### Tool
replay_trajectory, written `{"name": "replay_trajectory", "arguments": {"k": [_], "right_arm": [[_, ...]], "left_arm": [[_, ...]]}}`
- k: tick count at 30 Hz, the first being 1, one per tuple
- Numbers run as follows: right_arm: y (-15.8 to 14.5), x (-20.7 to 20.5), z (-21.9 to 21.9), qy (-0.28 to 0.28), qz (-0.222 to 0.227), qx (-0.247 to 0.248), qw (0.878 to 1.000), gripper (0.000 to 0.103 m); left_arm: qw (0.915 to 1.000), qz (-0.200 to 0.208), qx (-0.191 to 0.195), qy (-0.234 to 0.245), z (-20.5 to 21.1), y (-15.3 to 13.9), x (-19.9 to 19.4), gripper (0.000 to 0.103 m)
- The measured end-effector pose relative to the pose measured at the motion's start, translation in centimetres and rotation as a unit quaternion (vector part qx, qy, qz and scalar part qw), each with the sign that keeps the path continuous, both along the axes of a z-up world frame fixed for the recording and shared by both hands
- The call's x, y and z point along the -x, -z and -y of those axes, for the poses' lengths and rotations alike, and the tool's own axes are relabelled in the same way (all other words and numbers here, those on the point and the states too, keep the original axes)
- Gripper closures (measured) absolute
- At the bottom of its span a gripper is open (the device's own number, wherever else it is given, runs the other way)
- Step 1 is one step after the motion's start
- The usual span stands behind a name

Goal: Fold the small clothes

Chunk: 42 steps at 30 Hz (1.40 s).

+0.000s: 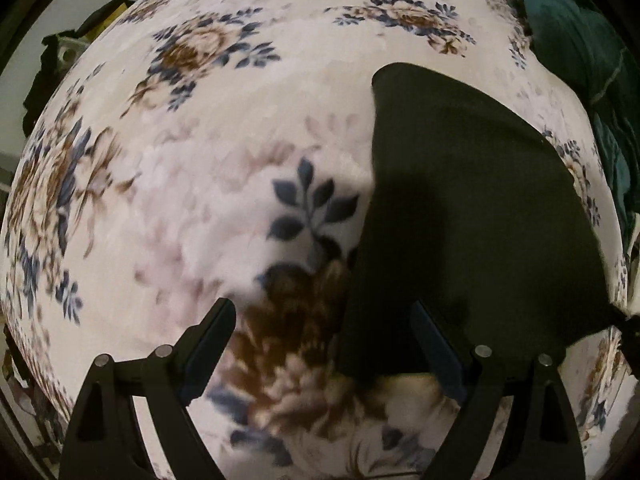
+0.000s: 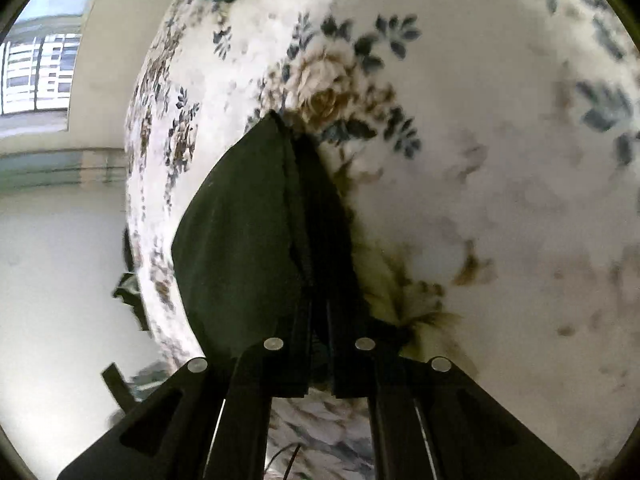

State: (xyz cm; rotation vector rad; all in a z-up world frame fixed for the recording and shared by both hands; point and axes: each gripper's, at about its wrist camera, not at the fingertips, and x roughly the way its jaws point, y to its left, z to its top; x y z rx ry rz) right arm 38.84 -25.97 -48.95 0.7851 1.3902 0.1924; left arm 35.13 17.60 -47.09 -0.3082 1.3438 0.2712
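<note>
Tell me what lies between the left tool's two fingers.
In the left wrist view, the open left tool frames floral bedspread and the dark garment's left edge; neither finger pinches the cloth.

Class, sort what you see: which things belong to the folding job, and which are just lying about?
Belongs to the job:
- dark garment
- right tongs, shut on it
- left tongs, open

Lying about:
- floral bedspread
- green cloth heap

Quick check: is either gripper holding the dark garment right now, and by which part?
The right gripper is shut on the dark garment, pinching a bunched edge of it. The left gripper holds nothing; its jaws stand open above the floral bedspread.
</note>
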Motion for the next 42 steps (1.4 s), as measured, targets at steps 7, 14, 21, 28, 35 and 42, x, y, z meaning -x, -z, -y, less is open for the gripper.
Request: {"name": "replay_trajectory", "arguments": {"k": [7, 14, 21, 28, 35, 42], "right_arm": [[6.1, 3.7, 4.1, 0.026, -0.119, -0.066, 0.99, 0.094], [9.1, 8.4, 2.1, 0.178, -0.14, -0.273, 0.935, 0.026], [11.2, 4.9, -3.4, 0.193, -0.124, -0.235, 0.945, 0.082], [8.6, 3.7, -3.4, 0.006, 0.008, -0.102, 0.995, 0.074], [7.4, 6.5, 1.9, 0.113, -0.007, -0.173, 0.978, 0.045], [5.3, 5.0, 1.7, 0.124, 0.036, -0.094, 0.987, 0.083]], "left_arm": [[0.9994, -0.015, -0.001, -0.033, -0.4, -0.4, 2.2, 0.014], [0.9987, -0.037, 0.0, -0.036, 1.0, 0.4, 3.5, 0.014], [0.9976, -0.023, 0.025, -0.06, 1.1, 0.0, 3.7, 0.014], [0.997, -0.016, 0.032, -0.069, -0.4, 0.1, 4.2, 0.014], [0.9961, -0.021, 0.043, -0.075, -0.7, 0.9, 4.6, 0.014], [0.9966, -0.015, 0.045, -0.068, -0.3, 1.3, 3.7, 0.014]]}}
